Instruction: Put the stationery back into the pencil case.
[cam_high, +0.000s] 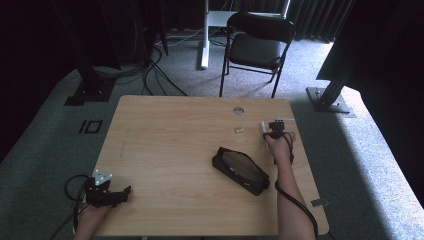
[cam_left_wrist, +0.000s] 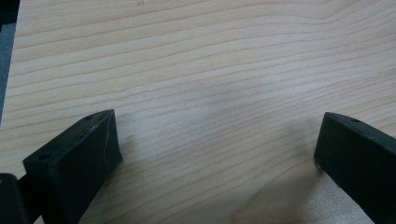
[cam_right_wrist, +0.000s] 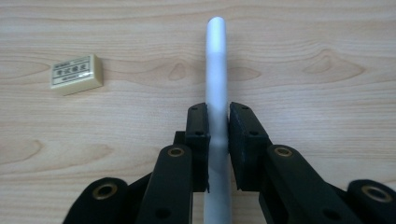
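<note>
The right gripper (cam_right_wrist: 218, 128) is closed on a white pen (cam_right_wrist: 216, 70), above the table (cam_high: 165, 150) near its far right edge. An eraser (cam_right_wrist: 76, 73) lies nearby. The left gripper (cam_left_wrist: 215, 154) rests wide open, holding nothing.

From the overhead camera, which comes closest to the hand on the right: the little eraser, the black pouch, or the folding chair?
Measured from the right gripper, whose jaws are shut on a slim white pen:
1. Small cream rectangular eraser, just to its left on the wooden table.
2. Black zipped pencil case, nearer the person.
3. Black folding chair, beyond the table.
</note>
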